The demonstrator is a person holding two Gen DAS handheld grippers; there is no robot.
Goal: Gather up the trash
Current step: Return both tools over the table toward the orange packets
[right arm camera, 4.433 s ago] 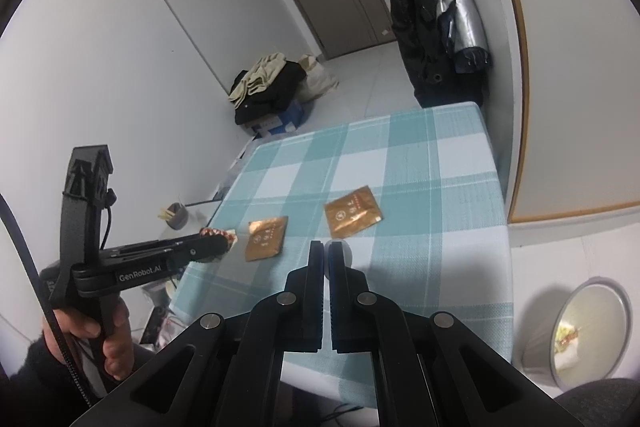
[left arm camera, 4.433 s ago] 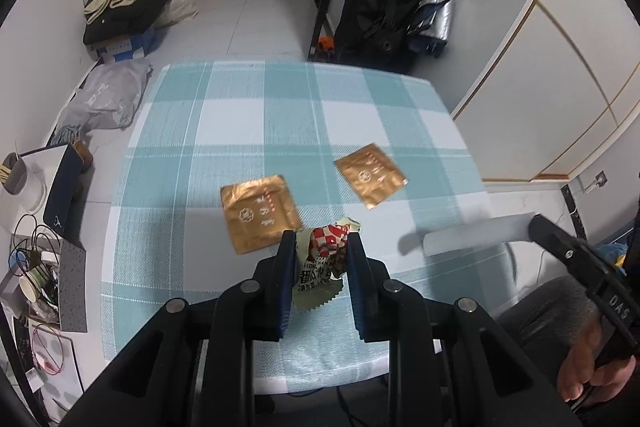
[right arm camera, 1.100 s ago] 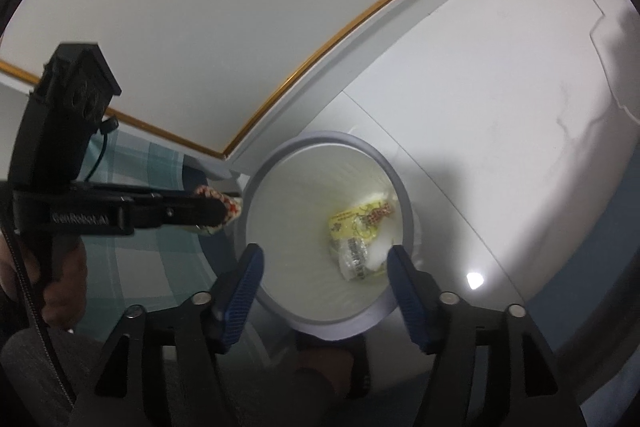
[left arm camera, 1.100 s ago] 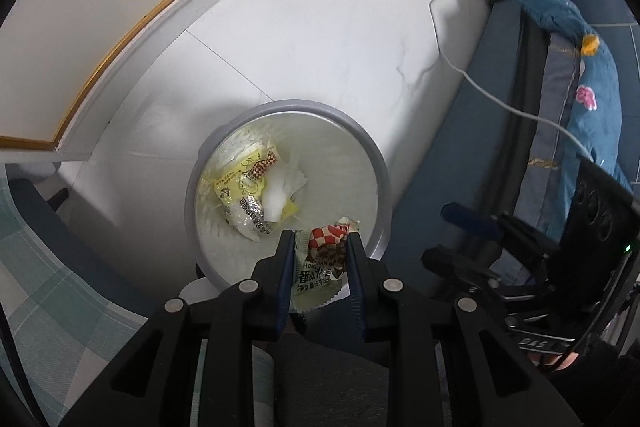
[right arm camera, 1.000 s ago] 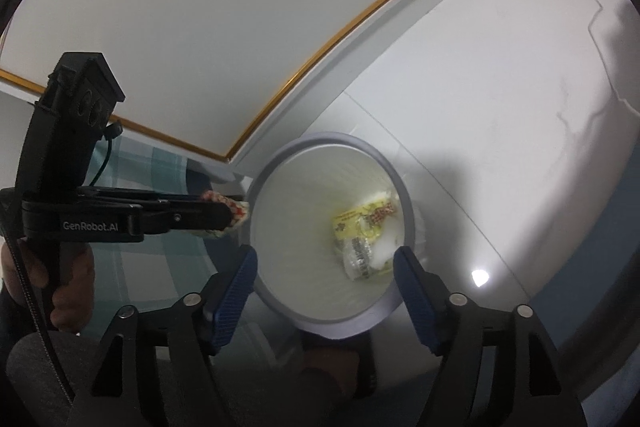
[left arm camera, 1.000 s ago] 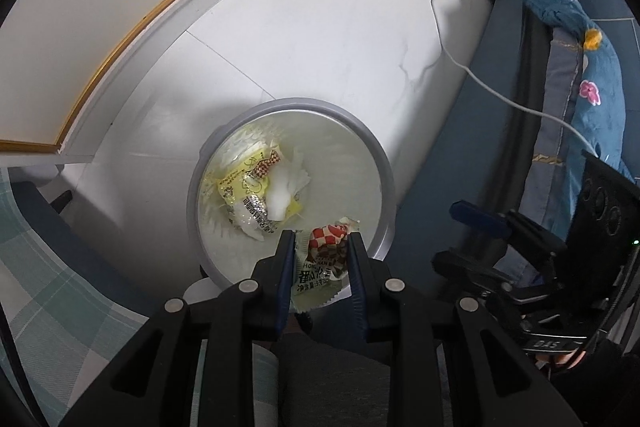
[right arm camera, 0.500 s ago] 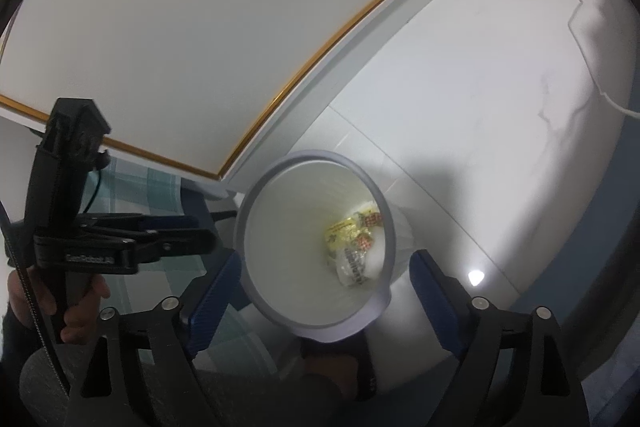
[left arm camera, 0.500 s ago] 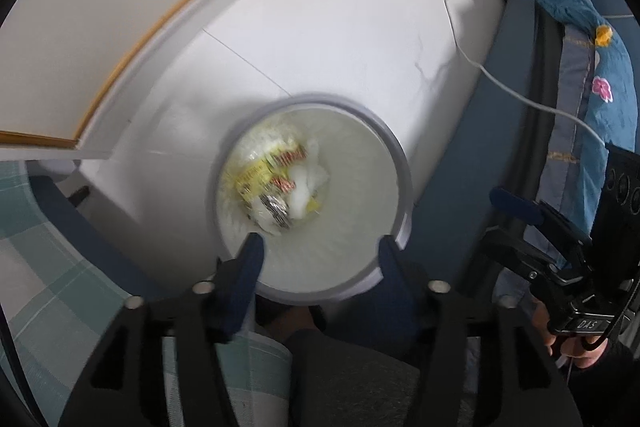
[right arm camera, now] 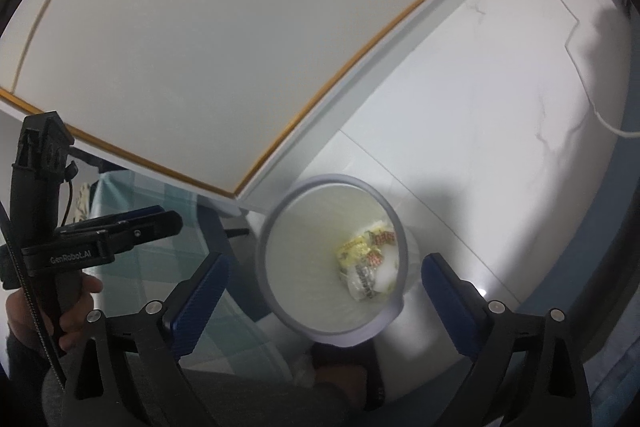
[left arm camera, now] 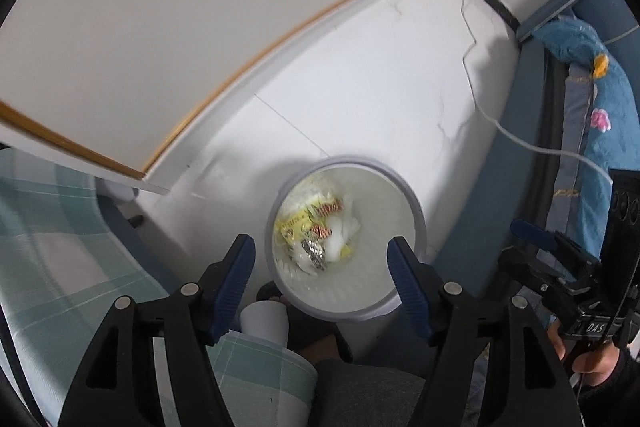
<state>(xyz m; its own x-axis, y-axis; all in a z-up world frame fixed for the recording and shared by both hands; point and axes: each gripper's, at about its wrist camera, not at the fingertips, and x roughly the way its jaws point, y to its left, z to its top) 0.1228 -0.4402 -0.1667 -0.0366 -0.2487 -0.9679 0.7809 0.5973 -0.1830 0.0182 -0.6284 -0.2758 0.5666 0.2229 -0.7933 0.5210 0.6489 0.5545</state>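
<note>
Down in the round white trash bin (left arm camera: 404, 291): crinkly snack wrappers (left arm camera: 316, 231), light and soft, best pinched by an edge. Both hand-held grippers, left (left arm camera: 322, 269) and right (right arm camera: 322, 291), opening wide, holding nothing.

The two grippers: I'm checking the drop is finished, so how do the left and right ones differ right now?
Left gripper: jaws opening, moderately spread, nothing between them, pointing steeply down over the trash bin.
Right gripper: jaws opening too, but spread wider, past the bin's rim, and tilted less steeply.
Shared: both empty, above the bin, with the wrappers lying inside.
</note>
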